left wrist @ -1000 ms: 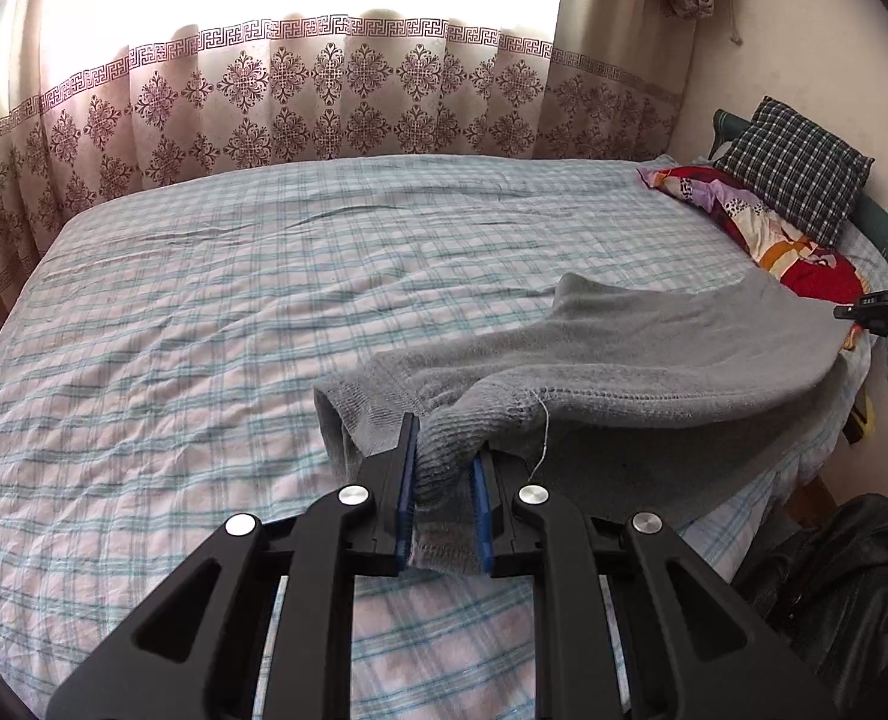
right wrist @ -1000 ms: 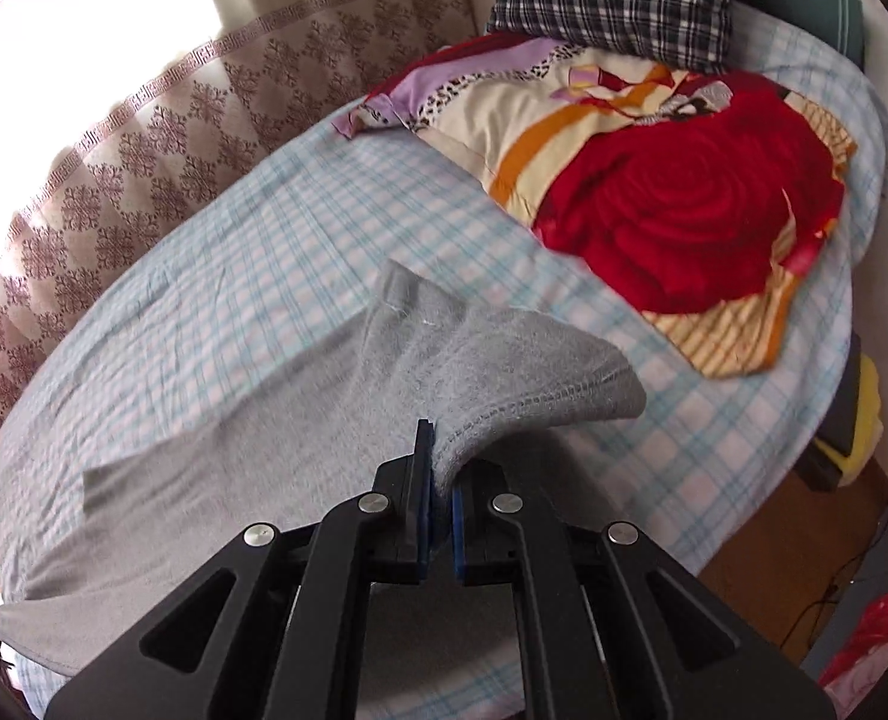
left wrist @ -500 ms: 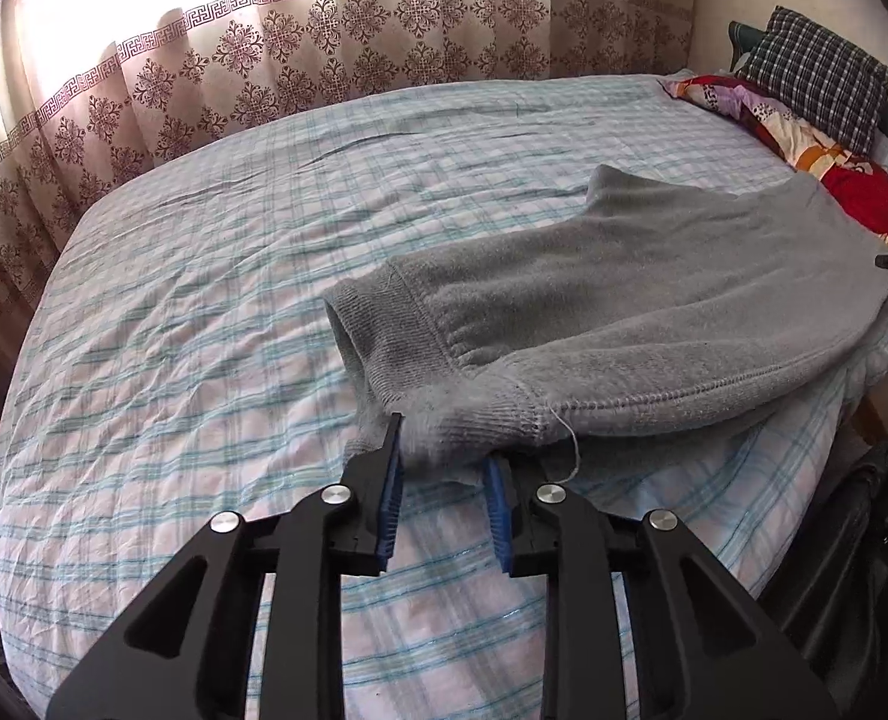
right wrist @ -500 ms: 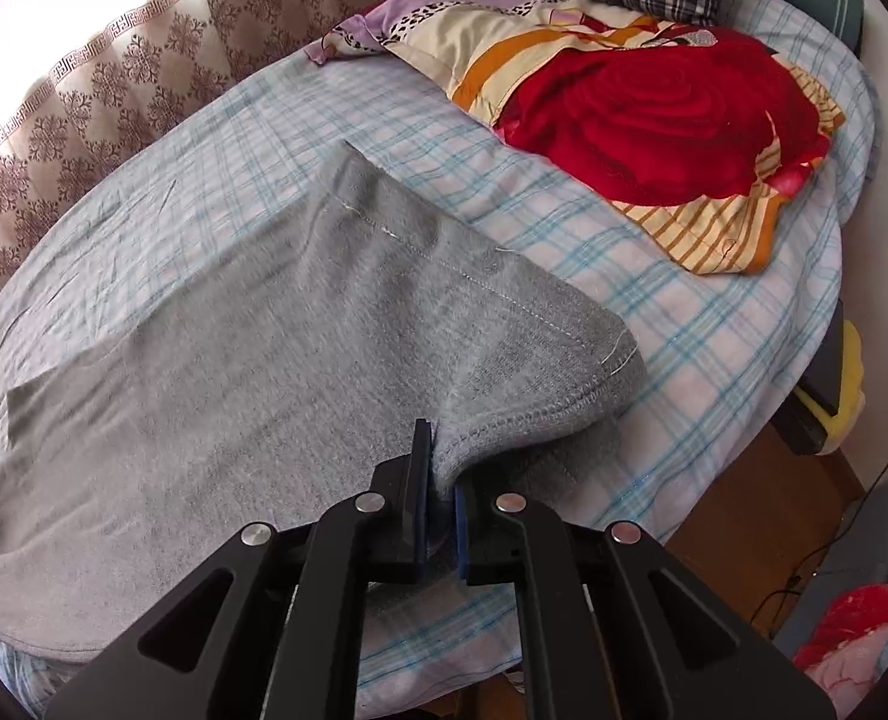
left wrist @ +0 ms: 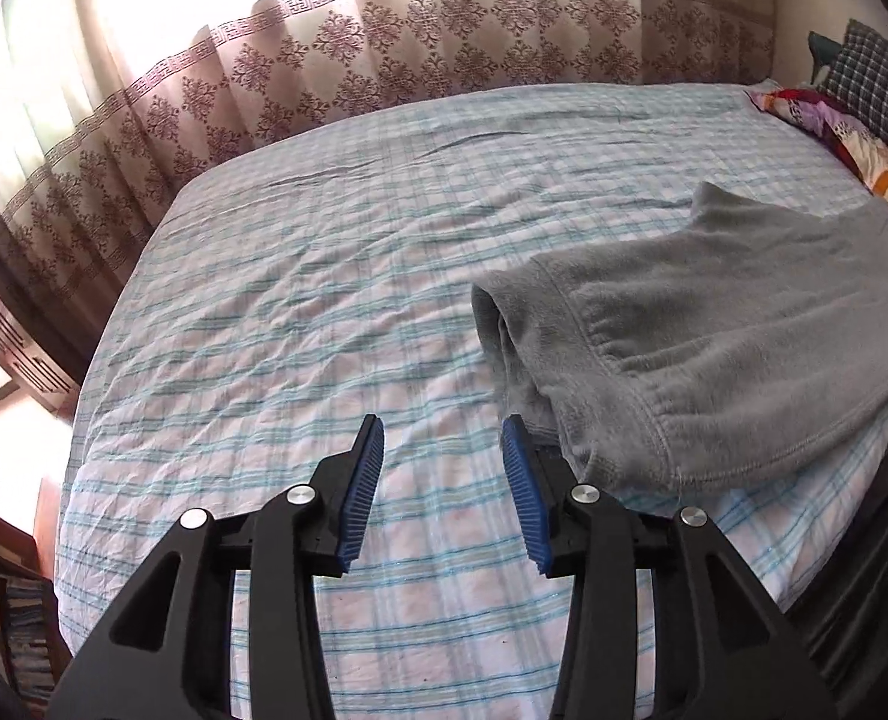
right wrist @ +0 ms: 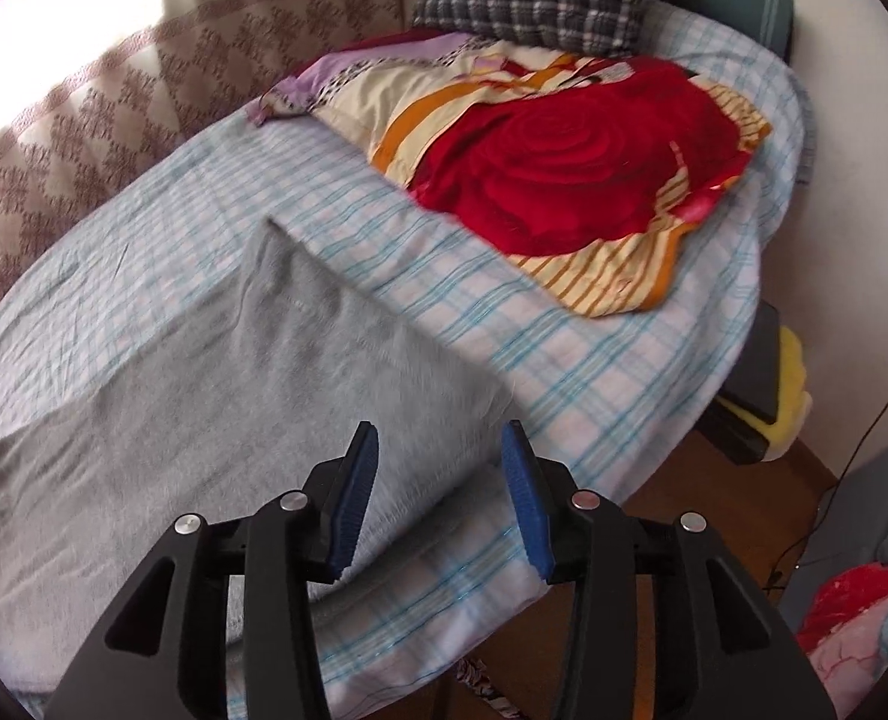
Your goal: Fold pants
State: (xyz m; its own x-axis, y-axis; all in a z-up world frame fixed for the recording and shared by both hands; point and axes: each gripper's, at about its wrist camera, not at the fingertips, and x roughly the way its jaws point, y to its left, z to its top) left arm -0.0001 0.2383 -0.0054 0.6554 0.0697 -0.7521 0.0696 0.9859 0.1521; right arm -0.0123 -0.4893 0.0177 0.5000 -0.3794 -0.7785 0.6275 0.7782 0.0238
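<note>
A: Tool state?
B: Left tool (left wrist: 441,456) and right tool (right wrist: 438,456) both just opened, nothing pinched between the pads.
A: Pants?
B: Grey pants (left wrist: 714,324) lie released on the checked bed (left wrist: 324,300), near its front edge, waistband just beside the left tool's right pad.

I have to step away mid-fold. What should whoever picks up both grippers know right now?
Left gripper: open, jaws just opened, nothing between them; the pants' waistband lies beside its right finger.
Right gripper: open, jaws just opened above the pants' other end, not gripping.
Pants lie folded over on the checked bed sheet near its front edge.
Left: fold them shorter.
</note>
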